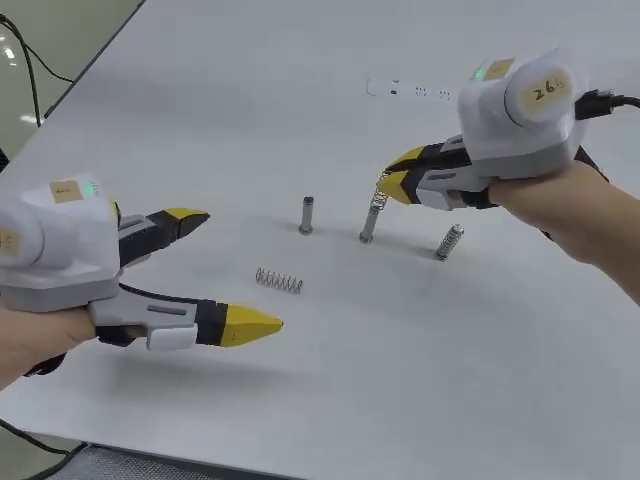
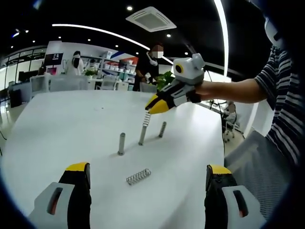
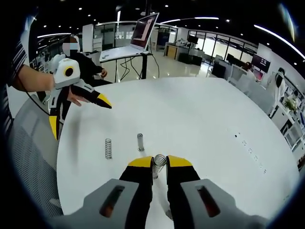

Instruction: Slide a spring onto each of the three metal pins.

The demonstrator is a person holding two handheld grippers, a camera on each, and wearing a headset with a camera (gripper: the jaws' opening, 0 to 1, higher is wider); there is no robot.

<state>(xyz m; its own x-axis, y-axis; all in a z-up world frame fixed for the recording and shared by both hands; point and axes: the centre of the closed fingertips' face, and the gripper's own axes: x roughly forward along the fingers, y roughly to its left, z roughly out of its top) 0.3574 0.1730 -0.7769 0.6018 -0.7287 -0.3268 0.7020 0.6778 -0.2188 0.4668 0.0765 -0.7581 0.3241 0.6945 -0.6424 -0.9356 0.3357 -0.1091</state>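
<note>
Three metal pins stand on the white table [image 1: 480,360]. The left pin [image 1: 307,214] [image 2: 121,143] [image 3: 140,141] is bare. The right pin [image 1: 450,241] [image 2: 162,129] wears a spring. My right gripper [image 1: 390,186] [image 2: 155,106] [image 3: 160,163] is shut on a spring [image 1: 379,201] [image 2: 147,118] [image 3: 160,161], whose lower end meets the top of the middle pin [image 1: 369,231] [image 2: 142,135]. A loose spring [image 1: 278,281] [image 2: 138,176] [image 3: 108,148] lies flat in front of the pins. My left gripper [image 1: 225,268] [image 2: 147,169] [image 3: 78,107] hovers open and empty near it.
A white power strip [image 1: 415,91] lies at the far side of the table. The table's left edge [image 1: 90,60] runs diagonally, with cables beyond it. Office desks, chairs and people stand in the background of the gripper views.
</note>
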